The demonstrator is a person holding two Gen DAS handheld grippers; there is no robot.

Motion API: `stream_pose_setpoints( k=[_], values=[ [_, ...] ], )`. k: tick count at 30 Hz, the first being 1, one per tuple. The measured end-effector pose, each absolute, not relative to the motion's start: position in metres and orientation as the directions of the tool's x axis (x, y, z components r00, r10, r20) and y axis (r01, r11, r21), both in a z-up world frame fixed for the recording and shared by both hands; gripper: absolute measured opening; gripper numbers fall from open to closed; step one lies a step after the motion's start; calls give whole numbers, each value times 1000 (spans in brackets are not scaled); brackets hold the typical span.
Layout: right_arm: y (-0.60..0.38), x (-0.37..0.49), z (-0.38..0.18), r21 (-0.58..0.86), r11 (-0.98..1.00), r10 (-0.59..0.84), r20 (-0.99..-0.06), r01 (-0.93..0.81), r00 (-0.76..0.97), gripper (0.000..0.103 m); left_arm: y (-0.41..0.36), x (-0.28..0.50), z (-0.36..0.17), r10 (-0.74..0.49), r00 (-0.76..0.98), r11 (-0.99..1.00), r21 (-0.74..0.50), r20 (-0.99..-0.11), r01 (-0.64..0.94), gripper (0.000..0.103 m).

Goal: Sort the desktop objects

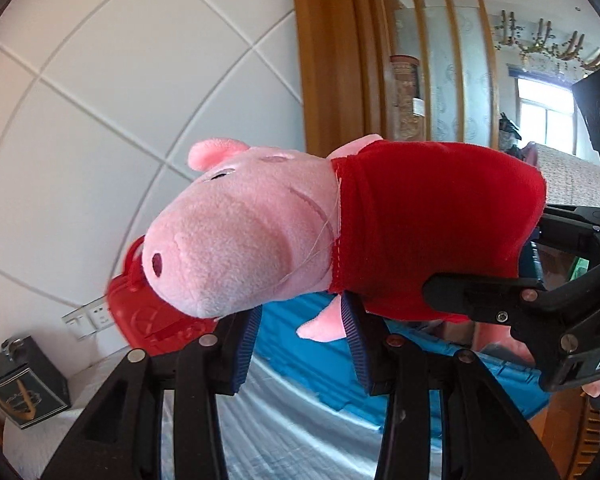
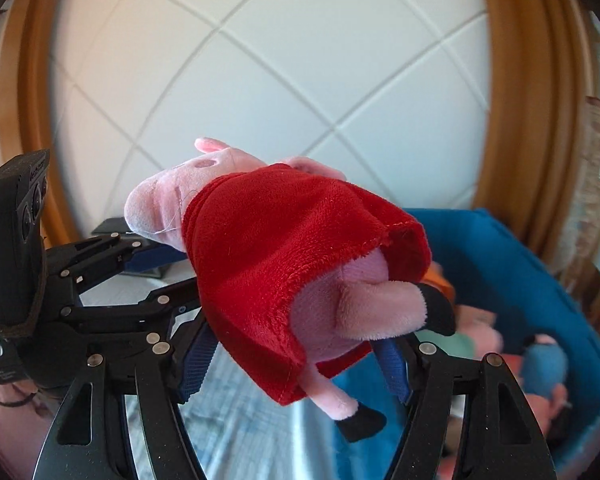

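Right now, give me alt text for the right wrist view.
A pink plush pig in a red dress is held in the air by both grippers, right gripper at its legs. A blue bin of soft toys sits behind.

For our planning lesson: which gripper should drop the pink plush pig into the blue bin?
Likely the right gripper: it clasps the pink plush pig by the body, with the blue bin just beyond.

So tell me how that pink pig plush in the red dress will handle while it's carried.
The pig plush is probably soft and floppy: its legs dangle loose below the dress in the right wrist view. It looks light for its size, since it hangs in the air on a pinch from the left gripper and right gripper. The fleecy fabric seems unlikely to slip.
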State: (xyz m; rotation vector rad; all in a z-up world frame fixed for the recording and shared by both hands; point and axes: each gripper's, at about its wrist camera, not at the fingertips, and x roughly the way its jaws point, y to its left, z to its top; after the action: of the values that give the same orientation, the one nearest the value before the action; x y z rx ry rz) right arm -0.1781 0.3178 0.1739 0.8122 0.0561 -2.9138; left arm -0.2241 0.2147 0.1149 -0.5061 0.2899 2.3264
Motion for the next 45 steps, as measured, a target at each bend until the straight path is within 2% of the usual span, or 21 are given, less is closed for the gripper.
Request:
stream_pose_setpoints(
  k=[7,15,17,19,21,22,24,26,34,42,45],
  values=[
    [436,-147,161,7,-1000,11,-542,-18,-840,71,349,-192,105,648,-587,-645,61,-485,-762,41],
    [527,-146,152,35,-998,19,-549,-46,-836,73,433,-198,100,575,-604,-688,74,-552,-722,41],
    [544,-155,156,43,-997,28,-549,-62,-836,77,435,-203,98,549,-616,-709,76,-564,-701,44],
    [555,-164,149,55,-995,43,-544,-87,-838,79,426,-199,98,514,-655,-736,109,-553,-669,59],
    [562,-166,146,61,-993,51,-537,-99,-842,82,421,-197,99,498,-678,-752,120,-540,-648,67],
    [565,-167,145,67,-992,52,-534,-103,-844,90,417,-196,99,491,-686,-760,120,-537,-639,68],
    [573,-166,142,67,-990,69,-530,-123,-845,98,409,-192,101,476,-699,-778,114,-534,-617,68],
    [575,-159,145,61,-989,81,-515,-131,-853,103,410,-190,101,458,-713,-797,109,-531,-593,68],
    [576,-114,160,73,-980,127,-479,-183,-868,103,381,-151,112,415,-777,-866,58,-473,-498,78],
    [557,-66,145,-22,-954,274,-463,-298,-843,103,372,-119,110,400,-789,-889,13,-466,-458,78],
    [551,-57,140,-29,-955,274,-462,-294,-844,103,372,-110,109,396,-792,-892,11,-465,-453,78]
  ],
)
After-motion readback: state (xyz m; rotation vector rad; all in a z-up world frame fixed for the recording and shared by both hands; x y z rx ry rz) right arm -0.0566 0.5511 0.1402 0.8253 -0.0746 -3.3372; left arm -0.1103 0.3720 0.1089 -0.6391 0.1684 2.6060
